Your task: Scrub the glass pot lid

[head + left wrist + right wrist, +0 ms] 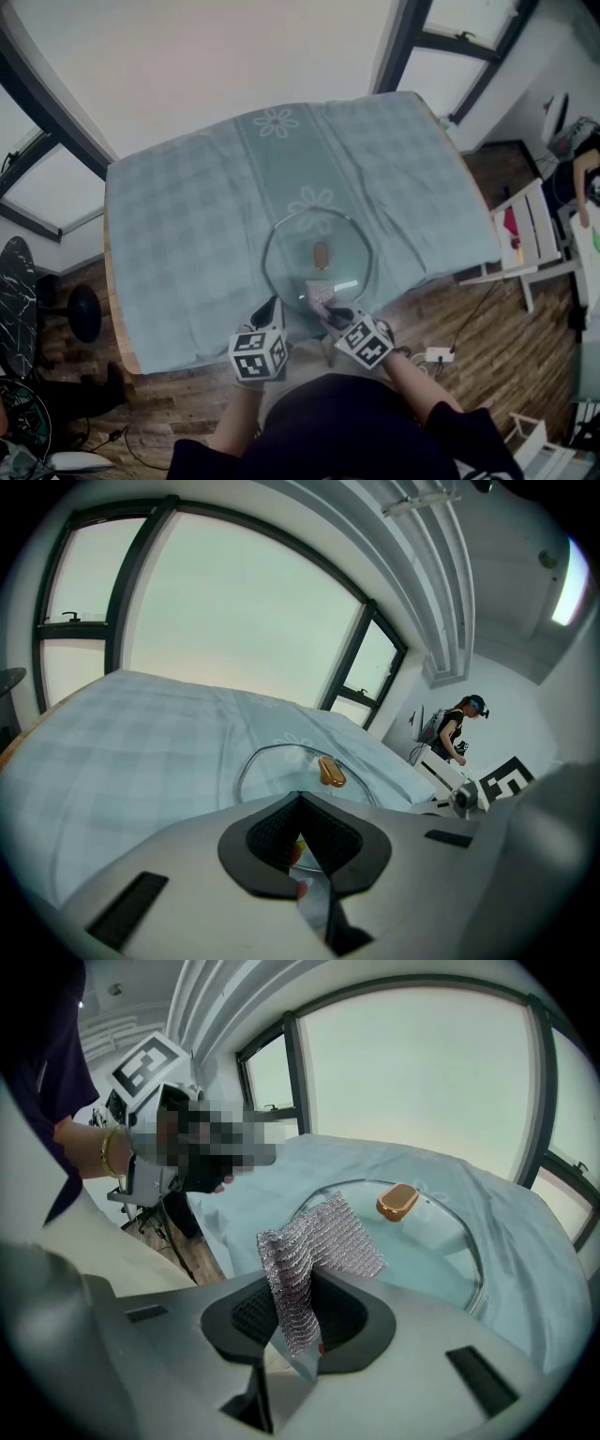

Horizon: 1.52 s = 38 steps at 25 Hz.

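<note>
At the 6 o'clock side of the table, on the pale teal tablecloth, the glass pot lid lies flat with its brown knob pointing up. This puts it close to the person, so both tools can reach it.

The left gripper meets the lid's rim at about 7 o'clock with its jaws closed together. No view shows whether they pinch the thin glass edge or only rest against it. Either way, I judge that it is there to brace the lid so it cannot skate across the cloth.

The right gripper comes in at about 5 o'clock, its jaws clamped on a metal mesh scrubber. The scrubber is gripped by one end, and the free flap fans out past the tips over the glass. That leaves loose mesh, not hard jaw, to rub the surface.

Scrubbing looks to be at or near its start on the near part of the lid.
</note>
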{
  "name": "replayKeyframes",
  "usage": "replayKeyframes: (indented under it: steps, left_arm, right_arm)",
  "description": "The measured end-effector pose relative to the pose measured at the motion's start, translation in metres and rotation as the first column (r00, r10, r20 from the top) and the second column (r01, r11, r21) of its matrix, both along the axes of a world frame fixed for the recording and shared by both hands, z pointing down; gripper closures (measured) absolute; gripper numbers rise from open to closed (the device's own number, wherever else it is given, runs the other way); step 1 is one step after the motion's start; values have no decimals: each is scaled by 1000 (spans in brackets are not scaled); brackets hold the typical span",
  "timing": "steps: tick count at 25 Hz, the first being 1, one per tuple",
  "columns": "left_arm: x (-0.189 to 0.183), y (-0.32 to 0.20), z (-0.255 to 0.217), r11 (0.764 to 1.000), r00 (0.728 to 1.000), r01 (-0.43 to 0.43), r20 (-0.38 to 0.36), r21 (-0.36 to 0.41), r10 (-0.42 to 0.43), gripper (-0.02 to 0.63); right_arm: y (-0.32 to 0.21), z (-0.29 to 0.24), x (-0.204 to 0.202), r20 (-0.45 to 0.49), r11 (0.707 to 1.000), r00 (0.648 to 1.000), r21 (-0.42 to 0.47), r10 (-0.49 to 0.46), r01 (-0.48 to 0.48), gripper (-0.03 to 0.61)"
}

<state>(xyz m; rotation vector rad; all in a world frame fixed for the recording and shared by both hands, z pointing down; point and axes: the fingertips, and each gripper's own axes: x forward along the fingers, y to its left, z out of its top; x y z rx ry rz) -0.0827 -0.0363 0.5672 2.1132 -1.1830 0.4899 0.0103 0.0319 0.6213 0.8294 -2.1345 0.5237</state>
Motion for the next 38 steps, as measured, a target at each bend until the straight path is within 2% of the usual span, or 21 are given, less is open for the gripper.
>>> replayKeyframes:
  steps: [9,14,18,23,28,34,38]
  left_arm:
    - [14,-11,1,1000,1000,-20,6,8,20,615]
    - [22,-21,6,1000,1000,-5,11,-3,5,609]
    - [38,-25,13,1000,1000,-4,30,-27,5,561]
    - [65,-33,17,999,999,-24,37,-42,25,421]
    - [92,-45,25,998,996,-17,81,-58,22,339]
    - [122,-66,39,1000,988,8,154,-15,-6,296]
    - [133,-77,48,999,978,48,206,-20,-43,296]
  right_arm:
    - [-29,-60,0,187,995,981,68,56,-69,497]
    - [-58,-93,17,249,981,967,170,54,-98,497]
    - [-79,-112,41,261,971,964,210,54,-112,497]
    - [-112,-118,79,260,960,961,231,96,-158,497]
    - [-137,-119,104,258,958,961,237,98,-162,497]
    - [-153,-107,125,259,971,964,207,65,-121,497]
    - [-164,-103,137,267,975,962,197,50,-106,497]
